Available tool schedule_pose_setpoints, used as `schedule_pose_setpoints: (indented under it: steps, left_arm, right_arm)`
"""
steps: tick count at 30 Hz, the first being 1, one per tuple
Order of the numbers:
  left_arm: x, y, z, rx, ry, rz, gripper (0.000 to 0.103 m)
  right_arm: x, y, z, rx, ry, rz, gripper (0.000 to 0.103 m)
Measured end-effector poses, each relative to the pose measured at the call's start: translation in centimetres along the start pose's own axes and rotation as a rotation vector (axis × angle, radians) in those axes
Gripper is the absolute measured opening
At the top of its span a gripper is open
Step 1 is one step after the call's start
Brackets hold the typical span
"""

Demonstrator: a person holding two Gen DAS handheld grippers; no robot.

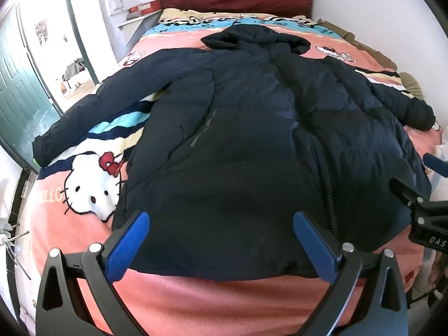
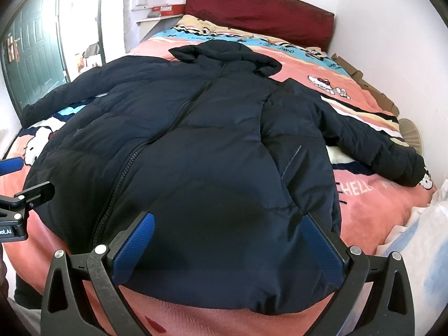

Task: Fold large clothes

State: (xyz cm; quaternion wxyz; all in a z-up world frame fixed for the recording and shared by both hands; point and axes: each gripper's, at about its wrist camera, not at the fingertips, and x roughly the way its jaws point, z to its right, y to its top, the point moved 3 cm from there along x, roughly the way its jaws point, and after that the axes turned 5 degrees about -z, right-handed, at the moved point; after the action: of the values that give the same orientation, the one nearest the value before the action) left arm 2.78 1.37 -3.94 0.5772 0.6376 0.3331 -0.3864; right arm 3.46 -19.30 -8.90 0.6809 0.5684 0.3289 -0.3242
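Blue pads sit on the two fingers of the left gripper (image 1: 221, 242), and they are spread wide apart with nothing between them. They hang just over the bottom edge of a big dark blue puffy coat (image 1: 252, 145). The right gripper (image 2: 228, 247) looks the same: its blue-padded fingers are wide open too, over the bottom edge of the coat on the other side, and they hold nothing.

This coat lies flat on a bed with its front up. Its zipper (image 2: 134, 154) is done up and runs down the middle. Its hood (image 2: 224, 54) points toward the dark red headboard (image 2: 260, 11) at the far end. Both sleeves are stretched out to the sides. One sleeve (image 1: 92, 106) reaches toward the green door (image 1: 16, 89), and the other sleeve (image 2: 372, 142) reaches toward the white wall.

Under the coat is a pink blanket (image 1: 196, 299) with stripes and a white cartoon cat (image 1: 92, 184) wearing a red bow. The cat is just beside the coat.
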Motion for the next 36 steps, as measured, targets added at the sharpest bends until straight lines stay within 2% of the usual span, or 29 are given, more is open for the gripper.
schedule_pose_setpoints:
  steps: [13, 31, 36]
  left_arm:
    - [0.1, 0.2, -0.4, -0.017, 0.029, -0.013, 0.103]
    - [-0.1, 0.9, -1.3, -0.043, 0.044, 0.022, 0.103]
    - [-0.2, 1.8, -0.9, -0.02, 0.013, 0.01, 0.103]
  right_arm:
    - [0.4, 0.4, 0.4, 0.015, -0.002, -0.012, 0.102]
    - [0.5, 1.7, 1.5, 0.037, -0.004, 0.001, 0.102]
    - [0.4, 2.9, 1.9, 0.039, -0.005, 0.02, 0.102]
